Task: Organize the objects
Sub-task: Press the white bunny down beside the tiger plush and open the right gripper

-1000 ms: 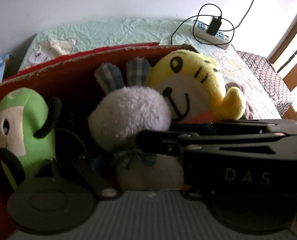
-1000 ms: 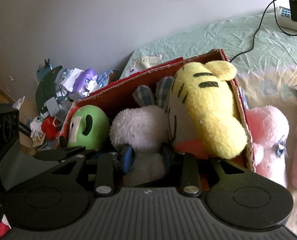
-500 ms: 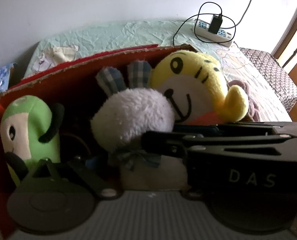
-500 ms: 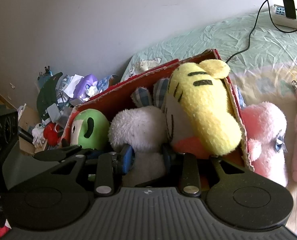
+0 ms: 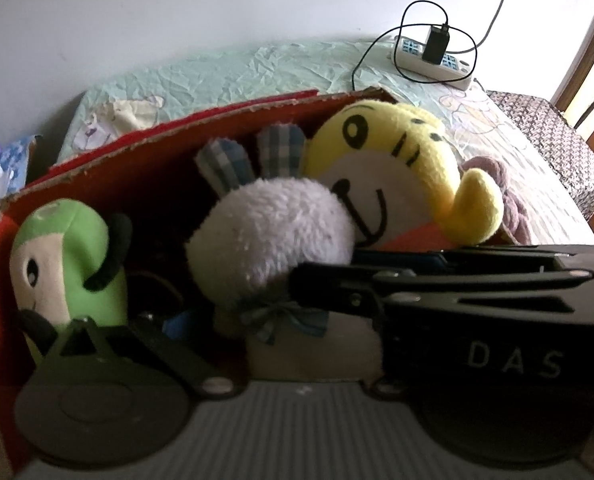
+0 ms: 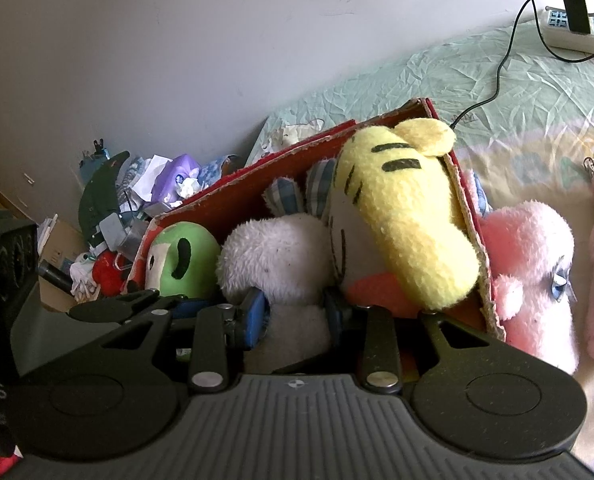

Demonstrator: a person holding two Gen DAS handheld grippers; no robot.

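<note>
Three plush toys sit in the red box [image 6: 473, 236]: a green one [image 6: 177, 260] at left, a white bunny [image 6: 277, 260] in the middle, a yellow tiger [image 6: 409, 216] at right; a pink plush [image 6: 533, 256] lies outside. The left gripper [image 5: 265, 344] is opening wide, its pads off the bunny between them. The right gripper [image 6: 295, 312] pinches the bunny's body. The box rests on a crumpled green sheet [image 6: 437, 68], a power strip [image 6: 573, 32] beyond.
</note>
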